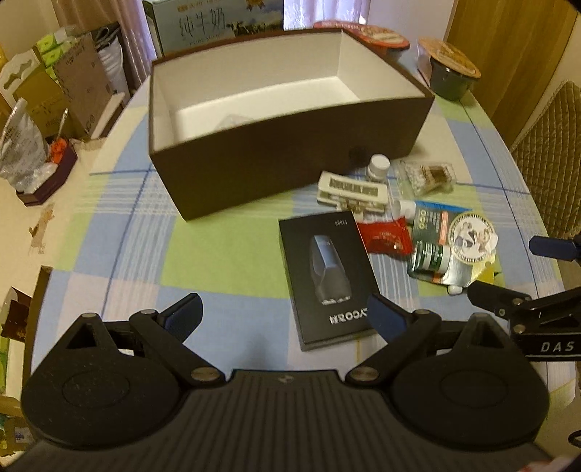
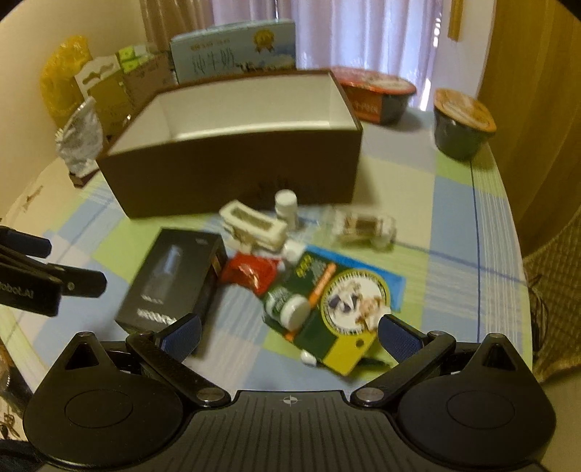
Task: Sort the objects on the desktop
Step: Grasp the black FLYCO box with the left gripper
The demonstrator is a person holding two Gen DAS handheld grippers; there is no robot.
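A brown box [image 1: 283,152] [image 2: 232,174] with a white inside stands open on the checked tablecloth. In front of it lies a heap: a black product box [image 1: 326,279] [image 2: 174,279], a red packet [image 1: 385,236] [image 2: 250,272], a white clip-like holder [image 1: 352,190] [image 2: 254,225], a small white bottle [image 1: 377,167] [image 2: 286,205], a clear bag [image 1: 425,176] [image 2: 366,225] and a green blister card with a bottle [image 1: 446,247] [image 2: 326,308]. My left gripper [image 1: 285,317] is open, just short of the black box. My right gripper [image 2: 288,334] is open over the green card's near edge.
Two lidded noodle bowls [image 2: 377,92] [image 2: 463,123] stand at the back right beyond the brown box. A milk carton [image 1: 214,21] and stacked cartons [image 1: 61,87] crowd the back left. A foil bag [image 1: 18,145] sits at the left. A chair back [image 1: 544,152] is at the right.
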